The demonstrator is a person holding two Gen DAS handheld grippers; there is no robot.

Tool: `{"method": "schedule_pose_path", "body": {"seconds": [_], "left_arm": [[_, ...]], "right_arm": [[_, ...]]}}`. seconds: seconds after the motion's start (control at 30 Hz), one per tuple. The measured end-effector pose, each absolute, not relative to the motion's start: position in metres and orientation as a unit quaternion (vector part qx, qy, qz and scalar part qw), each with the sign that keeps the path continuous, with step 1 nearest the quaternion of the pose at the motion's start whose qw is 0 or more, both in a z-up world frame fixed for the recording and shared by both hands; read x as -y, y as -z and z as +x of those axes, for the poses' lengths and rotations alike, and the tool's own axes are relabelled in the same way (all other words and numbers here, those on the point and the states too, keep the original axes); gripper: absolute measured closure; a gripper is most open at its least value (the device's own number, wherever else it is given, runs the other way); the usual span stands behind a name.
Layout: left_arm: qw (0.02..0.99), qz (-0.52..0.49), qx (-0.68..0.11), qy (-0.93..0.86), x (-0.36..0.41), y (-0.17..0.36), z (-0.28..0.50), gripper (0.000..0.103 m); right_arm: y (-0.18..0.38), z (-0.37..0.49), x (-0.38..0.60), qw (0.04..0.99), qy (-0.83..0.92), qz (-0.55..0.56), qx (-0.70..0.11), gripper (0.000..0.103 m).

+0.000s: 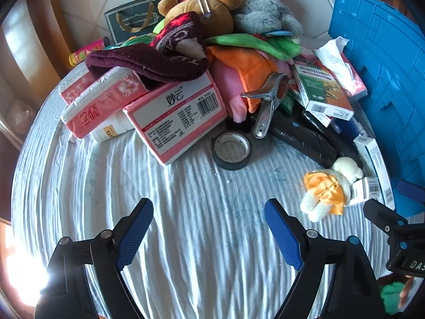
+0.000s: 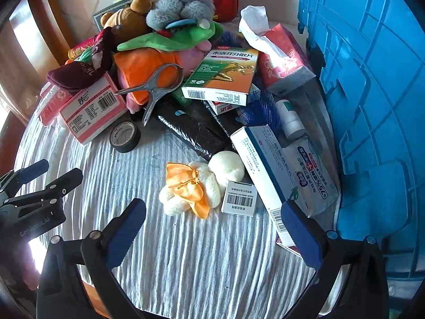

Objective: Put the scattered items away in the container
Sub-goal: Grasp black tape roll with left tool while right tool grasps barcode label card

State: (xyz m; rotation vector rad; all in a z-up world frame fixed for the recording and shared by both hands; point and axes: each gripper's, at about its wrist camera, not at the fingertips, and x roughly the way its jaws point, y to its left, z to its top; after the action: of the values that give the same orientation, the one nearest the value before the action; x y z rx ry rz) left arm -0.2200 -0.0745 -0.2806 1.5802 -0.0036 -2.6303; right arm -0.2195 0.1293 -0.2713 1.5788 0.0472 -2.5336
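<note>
Scattered items (image 2: 186, 85) heaped on striped cloth (image 1: 186, 239) beside blue container (image 2: 372, 106). Both grippers, left (image 1: 208, 235) and right (image 2: 212, 235), spread wide, empty, hovering. Likely between picks; nearest to right: small cream plush (image 2: 202, 186), needing a soft, centred pinch.

Left tongs (image 1: 208, 235) spread wide and empty, right tongs (image 2: 212, 235) likewise, side by side

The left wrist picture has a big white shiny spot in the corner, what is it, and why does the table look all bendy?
Left wrist view: sun glare whites out the bottom-left corner beside the left gripper. Both views: the fisheye lens bulges the striped tablecloth and curves the blue container.
</note>
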Motion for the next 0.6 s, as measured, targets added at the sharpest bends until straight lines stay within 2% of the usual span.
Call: {"method": "schedule_pose_path", "body": {"seconds": [0.4, 0.47, 0.57, 0.6], "left_arm": [[-0.042, 0.522, 0.053, 0.85, 0.064, 0.328, -0.249, 0.017], [-0.051, 0.523, 0.056, 0.849, 0.063, 0.335, -0.256, 0.017], [-0.06, 0.527, 0.055, 0.846, 0.063, 0.346, -0.269, 0.017], [-0.063, 0.528, 0.055, 0.845, 0.063, 0.349, -0.273, 0.017]], "right_arm": [[0.302, -0.2, -0.145, -0.005, 0.859, 0.51, 0.049, 0.001], [0.303, -0.201, -0.148, -0.014, 0.864, 0.5, 0.06, 0.012], [0.307, -0.206, -0.15, -0.023, 0.865, 0.496, 0.071, 0.023], [0.309, -0.208, -0.149, -0.025, 0.864, 0.498, 0.071, 0.024]]}}
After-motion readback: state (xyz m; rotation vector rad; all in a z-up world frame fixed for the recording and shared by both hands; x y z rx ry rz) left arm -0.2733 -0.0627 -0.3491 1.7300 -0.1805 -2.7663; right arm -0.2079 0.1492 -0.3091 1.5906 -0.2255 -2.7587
